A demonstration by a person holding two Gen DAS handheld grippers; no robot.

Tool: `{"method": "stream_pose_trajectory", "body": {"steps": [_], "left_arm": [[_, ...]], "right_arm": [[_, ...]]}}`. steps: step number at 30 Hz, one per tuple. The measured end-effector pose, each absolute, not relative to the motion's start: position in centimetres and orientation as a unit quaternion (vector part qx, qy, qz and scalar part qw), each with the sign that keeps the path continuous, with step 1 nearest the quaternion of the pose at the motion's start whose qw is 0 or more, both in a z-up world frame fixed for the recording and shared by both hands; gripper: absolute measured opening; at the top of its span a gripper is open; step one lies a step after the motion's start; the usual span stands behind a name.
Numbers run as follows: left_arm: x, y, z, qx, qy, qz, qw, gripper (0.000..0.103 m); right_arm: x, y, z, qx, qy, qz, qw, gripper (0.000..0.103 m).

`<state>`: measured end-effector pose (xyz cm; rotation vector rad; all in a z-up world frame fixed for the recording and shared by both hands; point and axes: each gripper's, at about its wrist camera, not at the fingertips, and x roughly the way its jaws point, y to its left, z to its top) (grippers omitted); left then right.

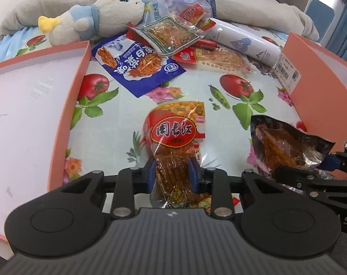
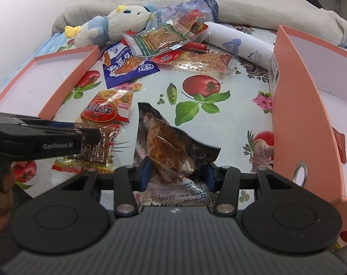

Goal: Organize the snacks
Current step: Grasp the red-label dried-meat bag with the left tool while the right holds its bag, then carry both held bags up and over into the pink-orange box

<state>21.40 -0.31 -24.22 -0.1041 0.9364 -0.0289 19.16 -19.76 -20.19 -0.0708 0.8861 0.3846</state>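
Left wrist view showed the left tongs (image 1: 173, 174) clenched on the lower end of the red bean snack packet (image 1: 175, 133), most of which lay forward on the fruit-print cloth (image 1: 196, 105). Beside them, the right tongs (image 2: 176, 171) pinched a crumpled dark foil packet (image 2: 171, 142) by its near edge.

Both grips sat at the very end of slippery film, so a quick lift or swing could likely have let either packet slide out. The foil one looked the riskier, being creased and held off-centre. With the two tools so near each other, a crossing move might also have knocked them together.

Each tool was held low and roughly level, pointing toward the snack pile (image 1: 173, 36), with the shallow pink tray (image 1: 36, 105) left and the taller pink box (image 2: 299, 114) right.
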Motion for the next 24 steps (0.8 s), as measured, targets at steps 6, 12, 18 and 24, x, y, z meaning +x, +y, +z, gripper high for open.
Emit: {"method": "stream_pose_trajectory", "body": {"steps": [6,12,18,24], "left_arm": [[20.7,-0.8,-23.4,-0.058,0.444,-0.025,0.894,0.022],[20.6,-1.5,-22.2,-0.066,0.433,-0.032,0.898,0.014],[20.9,-2.4,-21.0,-0.072,0.424,-0.041,0.902,0.010],[21.3,-3.4,-19.1,-0.075,0.411,-0.046,0.907,0.007]], "right_arm": [[18.9,-20.4,-19.5,-0.025,0.421,0.179,0.889,0.049],[18.9,-21.3,-18.5,-0.016,0.415,0.170,0.894,0.049],[19.2,-22.4,-17.2,-0.010,0.409,0.166,0.897,0.049],[19.7,-23.3,-15.2,0.001,0.401,0.166,0.901,0.049]]}}
